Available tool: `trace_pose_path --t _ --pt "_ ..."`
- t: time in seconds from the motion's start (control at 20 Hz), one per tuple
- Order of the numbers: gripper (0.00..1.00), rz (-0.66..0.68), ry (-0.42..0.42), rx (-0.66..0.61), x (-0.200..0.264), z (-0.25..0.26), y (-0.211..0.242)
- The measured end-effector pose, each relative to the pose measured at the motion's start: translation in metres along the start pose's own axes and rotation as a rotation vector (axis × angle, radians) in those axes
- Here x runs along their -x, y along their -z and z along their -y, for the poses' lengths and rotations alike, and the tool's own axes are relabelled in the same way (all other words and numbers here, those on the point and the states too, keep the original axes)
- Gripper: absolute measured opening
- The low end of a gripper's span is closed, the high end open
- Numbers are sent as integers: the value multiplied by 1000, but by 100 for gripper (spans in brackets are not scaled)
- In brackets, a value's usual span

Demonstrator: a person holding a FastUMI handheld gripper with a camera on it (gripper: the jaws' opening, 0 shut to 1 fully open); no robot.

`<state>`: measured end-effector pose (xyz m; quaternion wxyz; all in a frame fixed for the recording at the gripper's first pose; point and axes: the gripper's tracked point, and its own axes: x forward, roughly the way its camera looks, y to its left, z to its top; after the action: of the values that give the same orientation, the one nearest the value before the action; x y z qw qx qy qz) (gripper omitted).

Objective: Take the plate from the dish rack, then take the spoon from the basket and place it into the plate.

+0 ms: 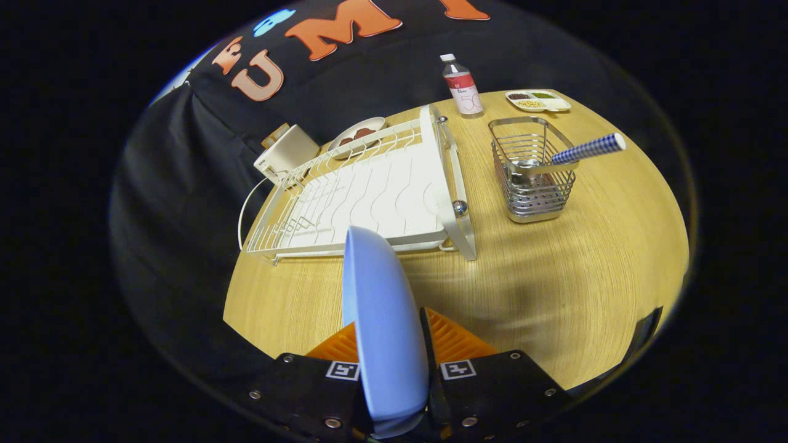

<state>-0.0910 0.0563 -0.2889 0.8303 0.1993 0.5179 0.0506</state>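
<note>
A light blue plate (381, 320) stands on edge between my two orange fingers (455, 338), and my gripper (394, 344) is shut on it above the wooden table (554, 277). Just beyond the plate lies the white dish rack (369, 197), with no dishes in it. To the right of the rack stands a steel wire basket (534, 175). A spoon (569, 157) with a blue-and-white checked handle leans out of the basket toward the right, its metal bowl inside.
Behind the rack are a white box-like object (286, 154) and a small plate of dark food (357, 136). A bottle with a red label (462, 86) and a divided white tray of food (537, 100) stand at the table's far side.
</note>
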Motion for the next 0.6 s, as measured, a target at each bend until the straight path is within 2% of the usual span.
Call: trace_pose_path --t 0.05,0.1,0.15,0.25,0.4,0.5,0.6 --pt "34 -2 16 13 -3 8 3" --pt "41 1 16 14 -3 10 5" --pt "44 5 17 12 -4 11 5" --pt "50 16 64 34 -6 26 6" --pt "70 69 112 68 -2 44 -7" --pt "77 139 115 70 6 53 -22" --pt "81 255 158 97 16 70 -47"
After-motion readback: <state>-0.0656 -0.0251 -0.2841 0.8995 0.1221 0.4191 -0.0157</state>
